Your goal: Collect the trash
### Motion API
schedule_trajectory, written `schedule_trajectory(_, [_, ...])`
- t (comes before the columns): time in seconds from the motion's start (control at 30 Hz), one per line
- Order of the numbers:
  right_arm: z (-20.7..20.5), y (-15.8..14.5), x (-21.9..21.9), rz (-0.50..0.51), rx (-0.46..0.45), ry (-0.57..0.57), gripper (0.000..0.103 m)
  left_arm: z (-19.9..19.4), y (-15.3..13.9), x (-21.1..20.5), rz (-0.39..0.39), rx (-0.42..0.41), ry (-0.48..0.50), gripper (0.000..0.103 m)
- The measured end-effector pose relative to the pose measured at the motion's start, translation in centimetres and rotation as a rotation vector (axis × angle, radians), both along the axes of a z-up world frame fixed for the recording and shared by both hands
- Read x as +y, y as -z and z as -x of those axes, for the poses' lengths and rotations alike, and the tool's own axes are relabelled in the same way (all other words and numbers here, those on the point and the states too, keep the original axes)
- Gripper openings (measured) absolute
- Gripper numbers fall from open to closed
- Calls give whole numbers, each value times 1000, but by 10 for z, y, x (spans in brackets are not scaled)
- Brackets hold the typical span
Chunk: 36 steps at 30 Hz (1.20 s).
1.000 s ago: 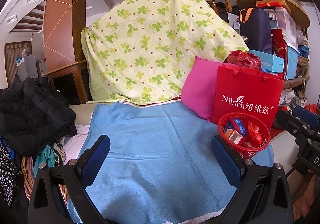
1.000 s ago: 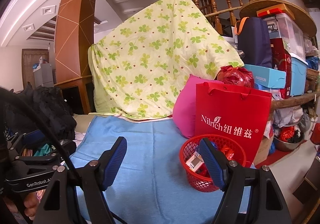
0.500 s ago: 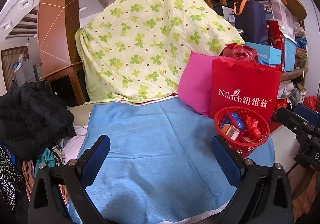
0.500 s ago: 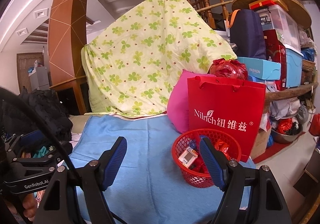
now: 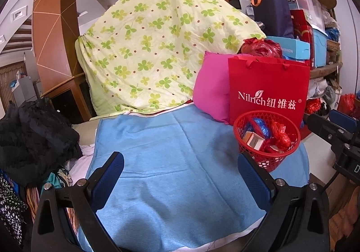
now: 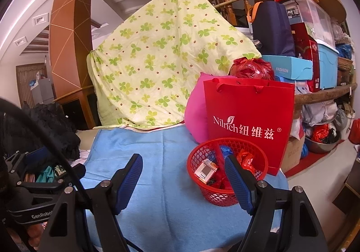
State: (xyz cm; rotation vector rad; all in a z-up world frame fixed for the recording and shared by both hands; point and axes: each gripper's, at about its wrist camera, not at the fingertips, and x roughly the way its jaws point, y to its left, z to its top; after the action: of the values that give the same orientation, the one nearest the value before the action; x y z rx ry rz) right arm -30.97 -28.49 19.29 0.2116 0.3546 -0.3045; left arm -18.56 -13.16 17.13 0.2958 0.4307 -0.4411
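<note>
Apparently finishing, both tongs, left (image 5: 180, 175) and right (image 6: 183, 175), hang released and empty; the round red plastic mesh basket (image 6: 227, 171) of wrappers, just right, needs nothing obvious added.

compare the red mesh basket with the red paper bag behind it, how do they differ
The red mesh basket is round, low and perforated, so the trash inside shows; the red paper bag is tall, flat-sided and opaque, so whatever is inside is hidden. The bag carries white Nilrich lettering and cord handles; the basket has neither. The basket sits in front on the blue cloth, while the bag stands upright behind it beside the pink cushion. Both are red and open-topped.
</note>
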Motion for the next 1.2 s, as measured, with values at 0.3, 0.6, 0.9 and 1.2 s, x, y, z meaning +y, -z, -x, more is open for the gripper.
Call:
schedule_trajectory(0.3, [2,6,-6,-10,9,10,78,1,5,-3,-23,1,10,101])
schedule_trajectory(0.6, [-1,5,-6,-10,9,8,78,-1,7,0,-19,5,8,101])
schedule_trajectory(0.9, [-5,3,5,6,17,-1,78,-4,8,6,-9,14,3,101])
schedule_trajectory(1.2, [-9,3,10,10,28,-5,78,-10,10,13,2,26,-12,101])
